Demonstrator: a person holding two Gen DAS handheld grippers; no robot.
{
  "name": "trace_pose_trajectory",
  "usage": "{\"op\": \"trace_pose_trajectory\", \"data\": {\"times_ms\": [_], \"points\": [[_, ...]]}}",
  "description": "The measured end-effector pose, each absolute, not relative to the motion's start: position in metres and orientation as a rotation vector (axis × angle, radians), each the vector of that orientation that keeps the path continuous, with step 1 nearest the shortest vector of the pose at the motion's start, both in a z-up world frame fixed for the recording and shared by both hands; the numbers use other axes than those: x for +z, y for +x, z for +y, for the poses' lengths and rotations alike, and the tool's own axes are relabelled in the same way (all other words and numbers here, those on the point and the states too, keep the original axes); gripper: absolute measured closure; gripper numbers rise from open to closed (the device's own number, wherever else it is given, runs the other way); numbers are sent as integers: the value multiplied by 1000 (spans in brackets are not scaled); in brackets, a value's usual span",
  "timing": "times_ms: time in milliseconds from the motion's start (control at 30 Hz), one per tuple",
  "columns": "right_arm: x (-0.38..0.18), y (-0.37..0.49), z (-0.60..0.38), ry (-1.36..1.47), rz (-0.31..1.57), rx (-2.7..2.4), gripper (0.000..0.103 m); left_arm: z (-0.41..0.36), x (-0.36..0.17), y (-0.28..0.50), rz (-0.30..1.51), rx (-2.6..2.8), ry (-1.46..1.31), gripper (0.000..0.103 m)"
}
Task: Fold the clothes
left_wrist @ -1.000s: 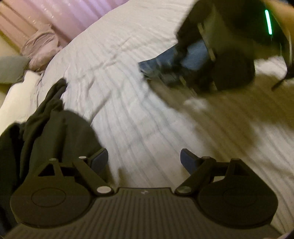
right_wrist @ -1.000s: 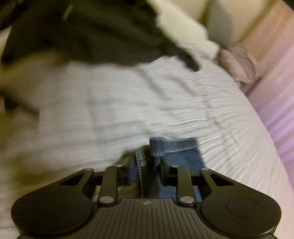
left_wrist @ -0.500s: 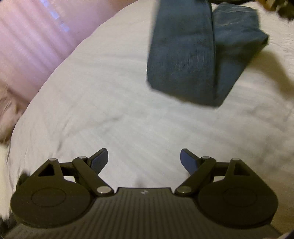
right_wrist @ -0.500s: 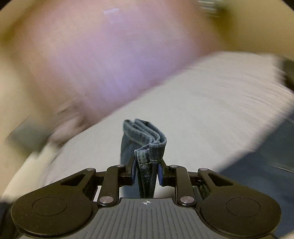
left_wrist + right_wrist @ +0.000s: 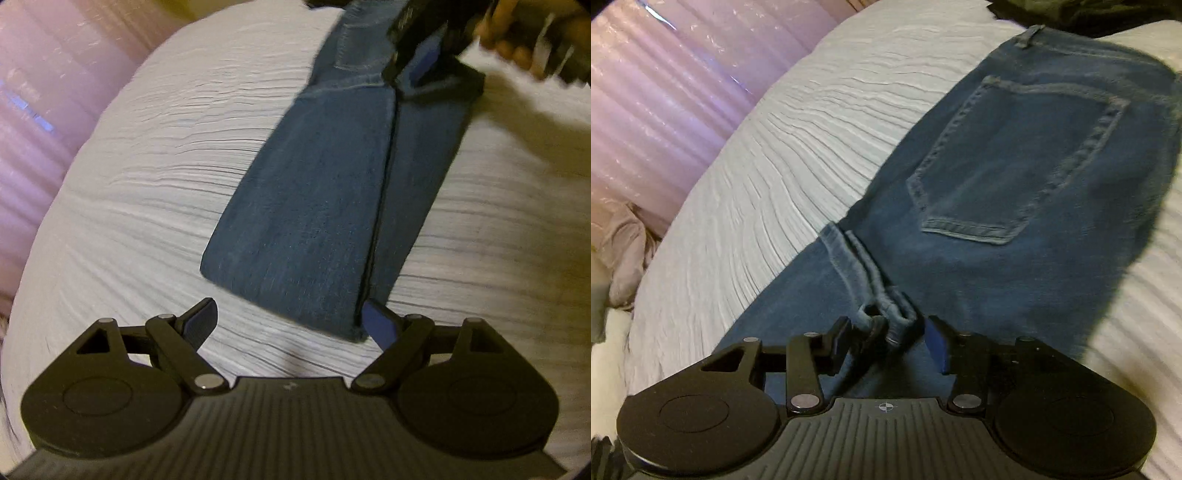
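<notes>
Blue jeans (image 5: 332, 206) lie folded lengthwise on the white bedspread (image 5: 147, 192), leg ends doubled back over the seat. In the right wrist view the back pocket (image 5: 1015, 162) faces up and the leg hems (image 5: 882, 314) rest on the denim between the fingers of my right gripper (image 5: 888, 341). Its jaws are opening, with a gap beside the hems. My left gripper (image 5: 290, 321) stands open just above the bed at the jeans' near folded end, which lies by its right fingertip (image 5: 376, 321). A hand (image 5: 509, 40) holds the right gripper (image 5: 417, 66) at the far end.
A pink curtain (image 5: 665, 92) runs along the far side of the bed. A pale pink bundle (image 5: 624, 251) sits at the bed's left edge. A dark garment (image 5: 1071, 11) lies beyond the jeans' waistband.
The right gripper swung the hems across and laid them on the seat of the jeans, then its jaws parted. The left gripper moved up to the near fold, still open.
</notes>
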State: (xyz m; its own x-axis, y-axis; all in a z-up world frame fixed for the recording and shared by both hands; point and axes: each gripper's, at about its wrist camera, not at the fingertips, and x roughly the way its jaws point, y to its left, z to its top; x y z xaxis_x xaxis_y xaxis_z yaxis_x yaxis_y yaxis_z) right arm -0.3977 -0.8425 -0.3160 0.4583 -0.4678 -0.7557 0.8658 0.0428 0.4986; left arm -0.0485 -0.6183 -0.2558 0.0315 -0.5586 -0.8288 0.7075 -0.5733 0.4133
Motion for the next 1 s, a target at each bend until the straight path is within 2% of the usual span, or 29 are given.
{"op": "trace_pose_trajectory", "data": {"times_ms": [100,167,200,333,567,667,800,867,933,1000], "points": [[-292,-389,-820,961,534,-1008,48,-631,-267,-39,80,-1727,1452,19],[-282,-371,-798,827,611,-928,18,-635,-276,-27,15,-1741,1517,20],[-282,-356,-786,745,660,-878,17,-636,-280,-23,-37,-1746,1543,19],[-286,-287,-731,371,838,-667,17,-636,-293,-8,-261,-1761,1623,19],[-329,-171,-650,-129,951,-389,17,-635,-311,9,-478,-1866,1662,13],[-354,-139,-640,-243,999,-376,17,-631,-321,19,-586,-1922,1655,9],[-375,-131,-650,-298,1075,-451,17,-632,-343,27,-857,-1968,1658,8],[-372,-137,-656,-261,1073,-491,30,-638,-355,28,-1003,-1973,1634,8],[-369,-146,-659,-244,1073,-510,31,-651,-363,27,-1072,-1997,1613,9],[-366,-152,-659,-229,1073,-530,31,-666,-371,23,-1117,-2012,1615,17]]}}
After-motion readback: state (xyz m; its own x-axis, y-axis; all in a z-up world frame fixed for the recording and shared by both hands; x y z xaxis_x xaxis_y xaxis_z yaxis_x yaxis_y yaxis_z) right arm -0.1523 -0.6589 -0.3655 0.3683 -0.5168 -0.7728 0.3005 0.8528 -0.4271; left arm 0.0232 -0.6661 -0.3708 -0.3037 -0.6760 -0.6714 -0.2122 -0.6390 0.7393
